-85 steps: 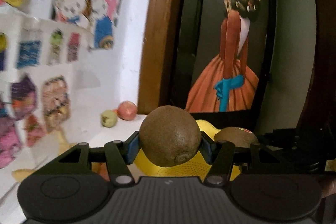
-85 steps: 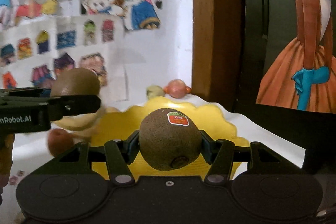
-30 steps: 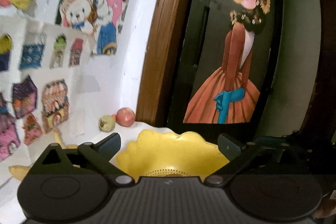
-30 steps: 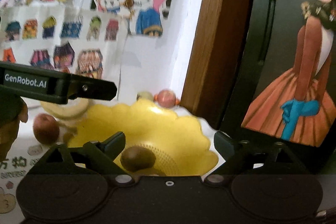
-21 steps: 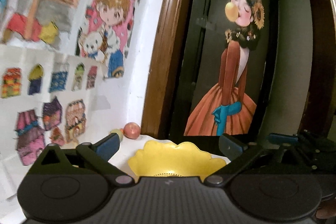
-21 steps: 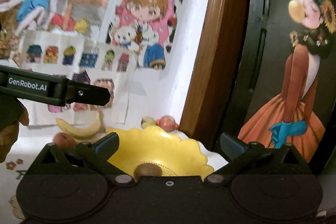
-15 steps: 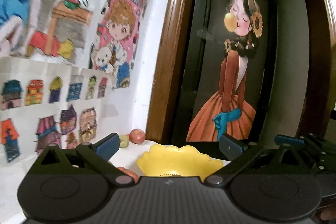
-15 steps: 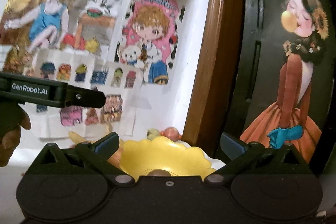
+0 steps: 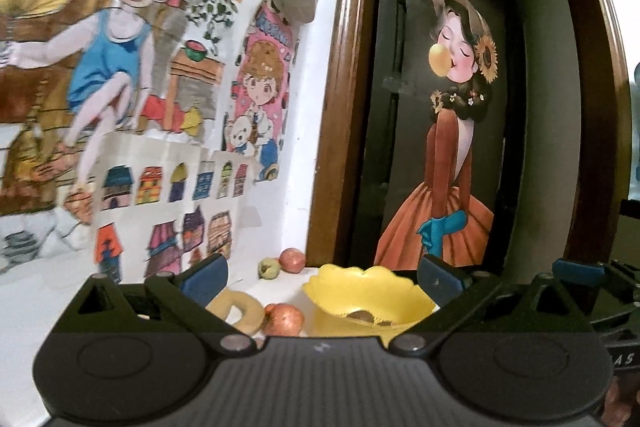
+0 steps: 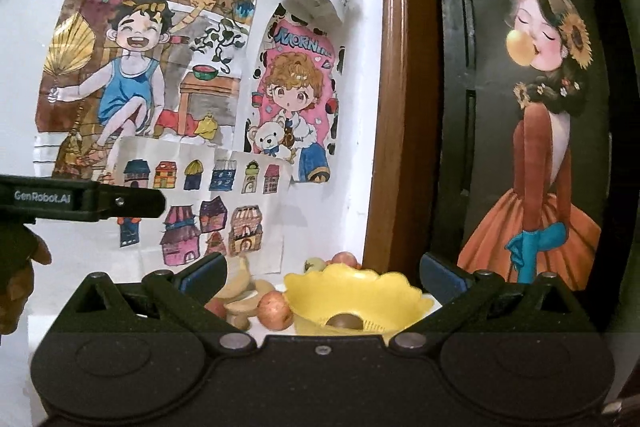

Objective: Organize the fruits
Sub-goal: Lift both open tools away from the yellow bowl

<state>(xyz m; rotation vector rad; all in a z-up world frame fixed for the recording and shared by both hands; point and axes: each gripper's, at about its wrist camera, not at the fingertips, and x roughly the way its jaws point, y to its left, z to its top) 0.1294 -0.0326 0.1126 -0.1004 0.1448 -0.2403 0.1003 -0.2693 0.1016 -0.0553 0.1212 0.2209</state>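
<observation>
Fingers of my left gripper (image 9: 322, 273) and right gripper (image 10: 322, 271) are spread wide and grip nothing. Both are held level, above and short of the fruit. I count one scalloped yellow bowl (image 10: 356, 291) near the white tabletop's far right corner, holding a brown kiwi (image 10: 345, 321); a second is partly hidden. Two red apples (image 10: 274, 309) and some bananas (image 10: 236, 285) lie just left of it. Two more fruits (image 9: 282, 263) sit at the far edge.

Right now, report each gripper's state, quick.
Left gripper: jaws open, holding nothing.
Right gripper: jaws open, holding nothing.
</observation>
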